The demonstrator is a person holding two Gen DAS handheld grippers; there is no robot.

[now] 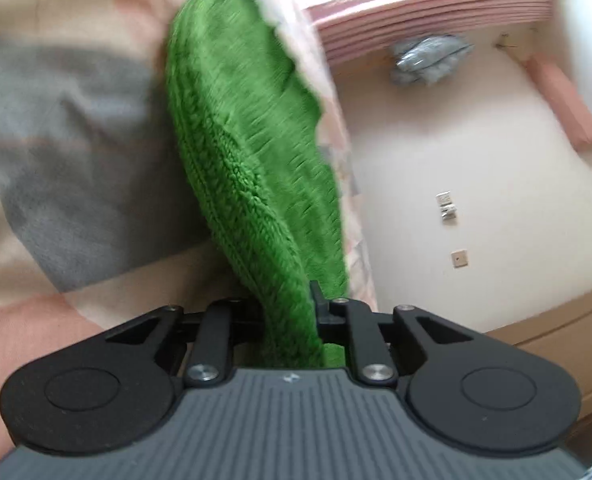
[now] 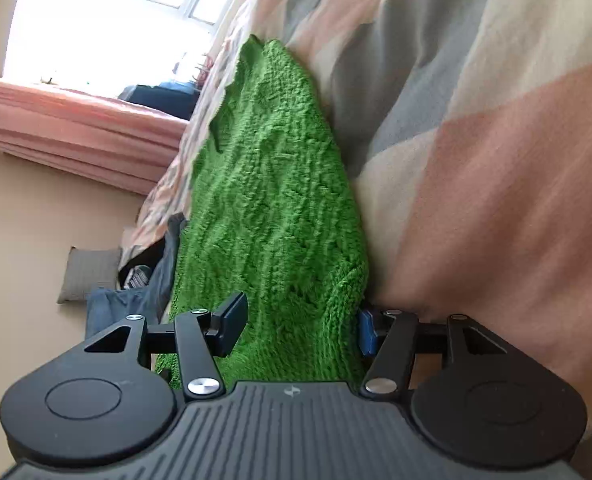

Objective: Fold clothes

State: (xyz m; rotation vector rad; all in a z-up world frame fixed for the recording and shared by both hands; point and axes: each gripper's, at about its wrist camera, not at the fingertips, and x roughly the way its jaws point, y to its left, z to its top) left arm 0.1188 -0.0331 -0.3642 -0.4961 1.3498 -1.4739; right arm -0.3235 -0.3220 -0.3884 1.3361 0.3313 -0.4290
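1. Left gripper (image 1: 292, 320): jaws pinch the green knit sweater (image 1: 248, 128), which runs lengthwise away along the patchwork bedspread (image 1: 56, 120) edge.
2. Right gripper (image 2: 296, 324): jaws spread either side of the sweater (image 2: 272, 200); whether they clamp it, I cannot tell.

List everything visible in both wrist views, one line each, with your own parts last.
green knit sweater: one, green, lying on the bedspread, reaching into both grippers
bedspread: one, pink, grey and cream blocks, under the sweater
curtain: one, pink, by the window
grey bundle: one, grey, on the floor below the curtain
dark clothes: a heap, blue and black, beside the bed
left hand-held gripper: one, black, closed on the sweater
right hand-held gripper: one, black with blue pads, jaws apart around the sweater
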